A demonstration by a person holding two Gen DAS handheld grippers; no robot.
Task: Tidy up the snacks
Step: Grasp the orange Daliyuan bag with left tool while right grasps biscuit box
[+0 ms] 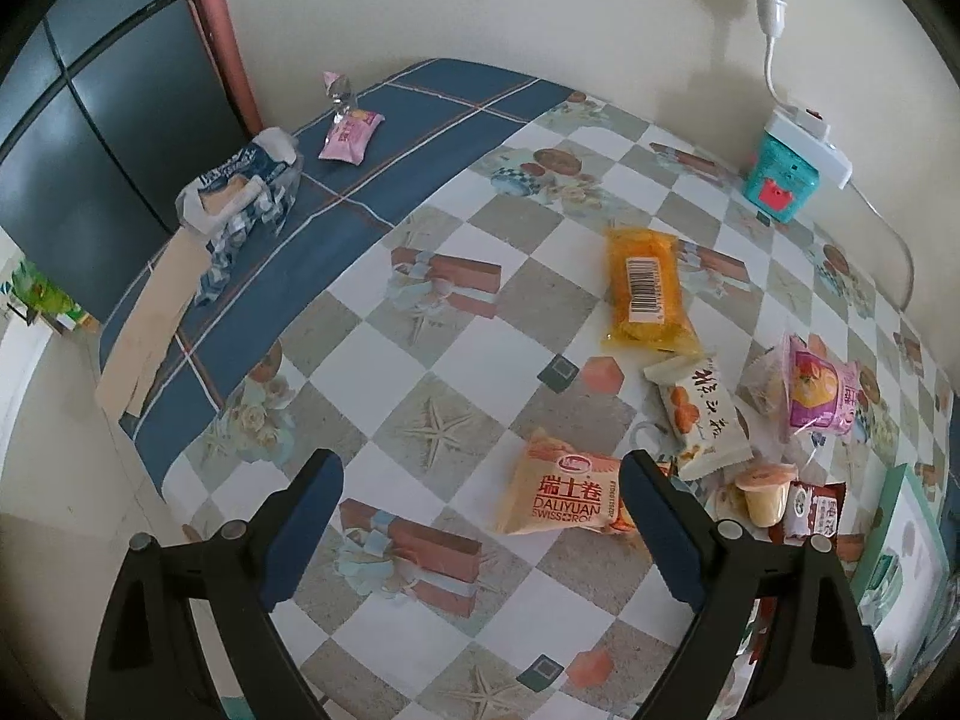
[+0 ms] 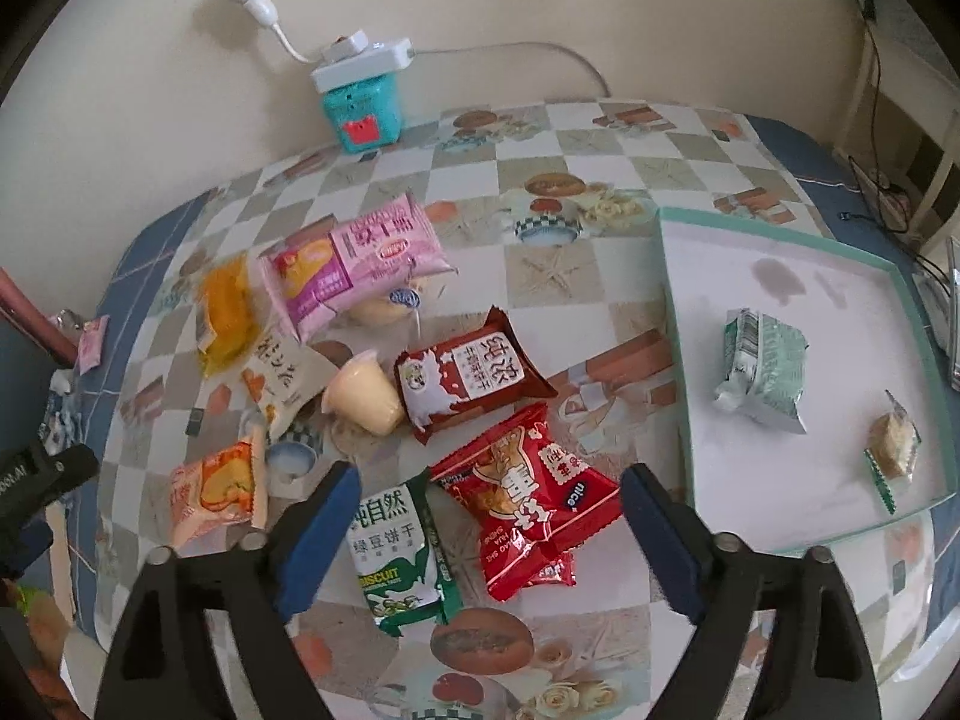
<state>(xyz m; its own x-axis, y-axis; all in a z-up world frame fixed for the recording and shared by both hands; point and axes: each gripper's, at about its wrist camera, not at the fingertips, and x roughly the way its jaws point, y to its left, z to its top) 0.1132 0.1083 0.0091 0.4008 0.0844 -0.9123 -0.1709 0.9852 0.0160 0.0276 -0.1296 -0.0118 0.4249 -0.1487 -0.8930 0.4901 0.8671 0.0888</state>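
Tray [image 2: 678, 324] holding green packet [image 2: 759, 372], small wrapped snack [image 2: 894, 447]

Right gripper [image 2: 486, 510] hangs over the desk [image 2: 558, 276]. Directly between its fingers lie the mung bean biscuit pack [image 2: 399, 552] to the left and the peanut packet [image 2: 528, 516] to the right, touching. Ahead of these: the milk biscuit pack [image 2: 468, 378], with the jelly cup [image 2: 360, 396] just left of it. Further ahead-left lies the bread packet [image 2: 354, 264]. To the right sits the tray [image 2: 678, 360], holding a wafer pack [image 2: 762, 372] and a small wrapped sweet [image 2: 894, 450]. The Swiss roll packet [image 2: 216, 492] lies left.
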